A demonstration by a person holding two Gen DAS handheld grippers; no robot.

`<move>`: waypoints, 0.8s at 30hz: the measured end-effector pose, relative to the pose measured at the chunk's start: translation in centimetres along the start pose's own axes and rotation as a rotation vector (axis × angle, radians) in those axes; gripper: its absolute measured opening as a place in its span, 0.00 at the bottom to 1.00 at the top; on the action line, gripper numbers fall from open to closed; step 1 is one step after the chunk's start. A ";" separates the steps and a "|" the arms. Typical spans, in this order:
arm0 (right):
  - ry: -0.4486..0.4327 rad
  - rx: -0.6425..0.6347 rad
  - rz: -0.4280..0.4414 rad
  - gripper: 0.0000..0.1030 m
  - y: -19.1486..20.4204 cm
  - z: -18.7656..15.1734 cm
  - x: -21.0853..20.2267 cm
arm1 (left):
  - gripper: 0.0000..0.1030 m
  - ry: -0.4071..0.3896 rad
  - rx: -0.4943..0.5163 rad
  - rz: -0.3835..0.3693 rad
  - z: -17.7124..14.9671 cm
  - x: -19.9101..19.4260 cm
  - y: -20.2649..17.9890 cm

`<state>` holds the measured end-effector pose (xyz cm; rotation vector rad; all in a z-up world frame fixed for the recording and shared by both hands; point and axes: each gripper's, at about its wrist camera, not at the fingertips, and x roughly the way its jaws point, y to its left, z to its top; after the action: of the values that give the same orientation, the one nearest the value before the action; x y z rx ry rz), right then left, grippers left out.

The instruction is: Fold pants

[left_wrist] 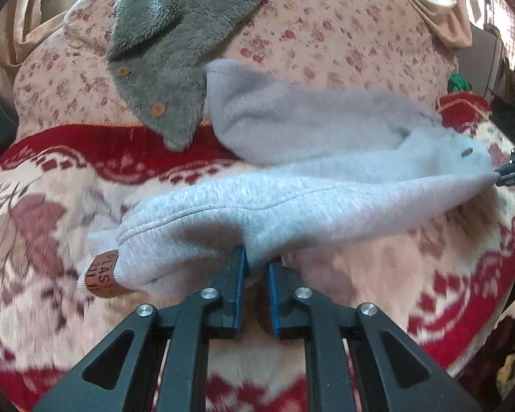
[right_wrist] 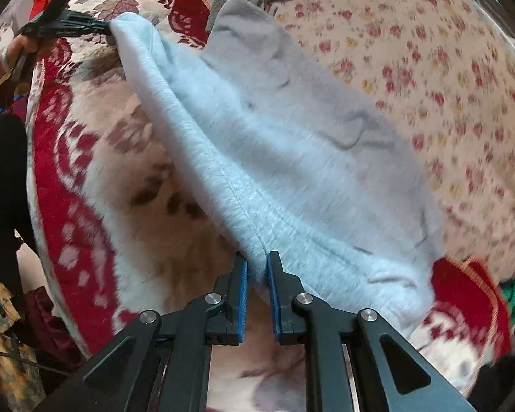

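Light grey sweatpants (left_wrist: 292, 185) hang stretched between both grippers above a bed. My left gripper (left_wrist: 257, 261) is shut on the fabric near the waistband, close to a brown leather label (left_wrist: 103, 274). My right gripper (right_wrist: 257, 264) is shut on the other lifted edge of the pants (right_wrist: 274, 171). In the left wrist view the right gripper (left_wrist: 508, 175) shows at the far right, pinching the pants' tip. In the right wrist view the left gripper (right_wrist: 86, 25) shows at the upper left, clamped on the pants, with a hand (right_wrist: 17, 51) behind it. The far half of the pants lies on the bed.
A dark grey fleece garment (left_wrist: 164, 41) with wooden buttons lies beyond the pants on a floral sheet (left_wrist: 343, 34). A red and cream patterned blanket (left_wrist: 68, 206) covers the near part of the bed. A green object (left_wrist: 458, 82) sits at the right edge.
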<state>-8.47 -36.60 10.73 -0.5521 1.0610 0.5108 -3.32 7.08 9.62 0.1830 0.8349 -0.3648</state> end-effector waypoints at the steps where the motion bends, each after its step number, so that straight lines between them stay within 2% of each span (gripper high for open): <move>1: -0.010 0.043 0.006 0.17 0.2 -0.8 0.2 | 0.16 0.014 -0.020 -0.005 -0.9 -0.3 -0.3; 3: -0.006 0.138 0.045 0.18 0.0 -2.3 0.5 | 0.22 0.013 -0.055 -0.003 -2.1 -0.9 -0.6; 4: -0.008 0.204 0.073 0.18 -0.3 -3.2 0.5 | 0.35 0.007 -0.078 0.001 -2.6 -1.3 -0.7; 5: -0.024 0.291 0.111 0.20 -0.7 -4.4 0.4 | 0.57 -0.001 -0.096 -0.005 -2.9 -1.6 -0.7; 7: -0.053 0.408 0.162 0.27 -1.4 -6.4 0.1 | 0.78 -0.027 -0.161 -0.040 -3.6 -2.7 -0.8; 9: -0.080 0.536 0.169 0.52 -2.4 -8.4 -0.3 | 0.79 -0.046 -0.191 -0.051 -3.8 -3.5 -1.2; 10: -0.113 0.627 0.177 0.73 -3.2 -9.7 -0.6 | 0.82 -0.048 -0.209 -0.057 -3.9 -3.7 -1.3; 11: -0.159 0.730 0.201 0.78 -4.1 -11.1 -0.8 | 0.87 -0.043 -0.241 -0.074 -3.9 -3.9 -1.3; 15: -0.266 1.074 0.310 0.82 -7.7 -15.0 -0.6 | 0.88 -0.004 -0.380 -0.126 -3.8 -3.4 -0.7; 18: -0.315 1.287 0.393 0.86 -9.6 -16.7 2.0 | 0.89 0.004 -0.569 -0.170 -3.8 -2.4 0.8; 19: -0.325 1.323 0.412 0.86 -9.8 -16.9 2.6 | 0.90 0.006 -0.650 -0.180 -3.9 -1.8 1.4; 21: -0.345 1.381 0.435 0.87 -10.5 -16.6 3.8 | 0.91 0.009 -0.748 -0.162 -4.2 -0.9 2.0; 24: -0.363 1.467 0.432 0.88 -11.3 -16.4 5.4 | 0.91 0.020 -0.820 -0.125 -4.5 0.6 1.7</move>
<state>-10.04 -54.97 1.54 1.0398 0.9252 0.0834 -5.39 9.88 6.26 -0.6307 0.9573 -0.1137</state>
